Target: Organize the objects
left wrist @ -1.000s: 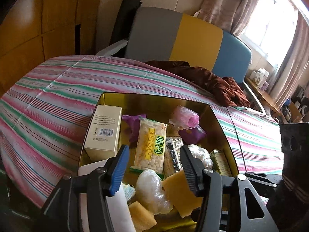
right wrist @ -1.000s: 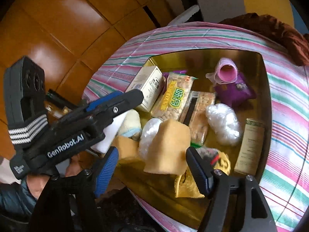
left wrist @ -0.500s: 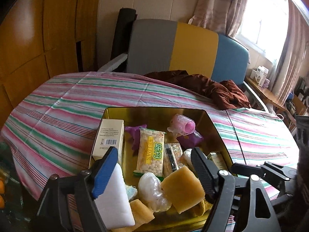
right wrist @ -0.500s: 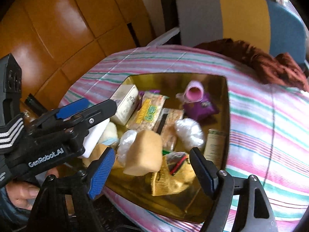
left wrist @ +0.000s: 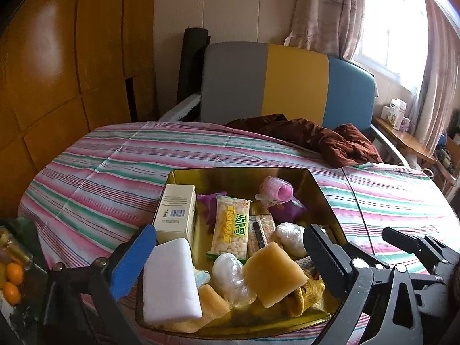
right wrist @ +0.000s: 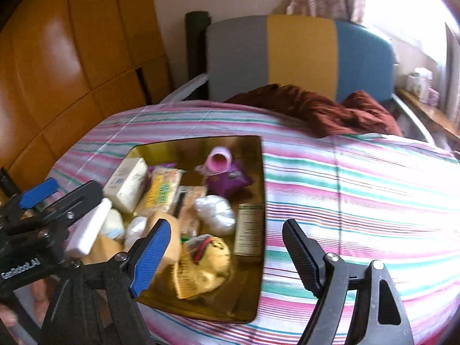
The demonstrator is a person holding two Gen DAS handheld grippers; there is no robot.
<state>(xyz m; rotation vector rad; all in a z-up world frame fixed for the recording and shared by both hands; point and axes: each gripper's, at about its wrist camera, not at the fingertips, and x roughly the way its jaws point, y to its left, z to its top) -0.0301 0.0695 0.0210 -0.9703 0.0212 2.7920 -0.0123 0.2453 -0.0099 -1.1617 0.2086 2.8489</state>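
Both tools backed off, jaws widened, empty | gold tin (left wrist: 322, 198) crammed: sponges, snacks

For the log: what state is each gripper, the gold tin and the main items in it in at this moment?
Left gripper: open, fingers just spread, holding nothing.
Right gripper: open, empty.
Gold rectangular tin: lidless, full, on the striped cloth.
White foam block: leaning on the tin's near-left edge.
Cream carton: lying against the left wall.
Tan sponge: tilted atop other items.
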